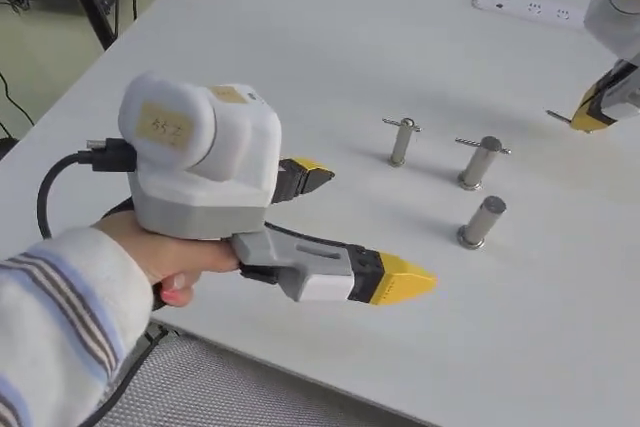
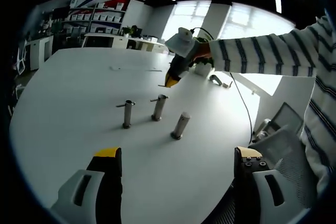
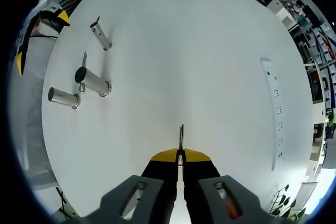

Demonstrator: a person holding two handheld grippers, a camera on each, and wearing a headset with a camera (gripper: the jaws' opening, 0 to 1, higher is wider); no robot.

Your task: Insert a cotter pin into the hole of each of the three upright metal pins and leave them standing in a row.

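Gaping apart, the left claw (image 1: 378,229) is held nearest. On the table (image 1: 300,67) three are counted upright: the front metal pin (image 1: 482,222) bare, the middle metal pin (image 1: 480,163) crossed by one cotter pin (image 1: 483,146), the rear metal pin (image 1: 402,142) by a second cotter pin (image 1: 401,125). Farthest, a third cotter pin (image 3: 181,137) is clamped in the right claw (image 3: 180,157).
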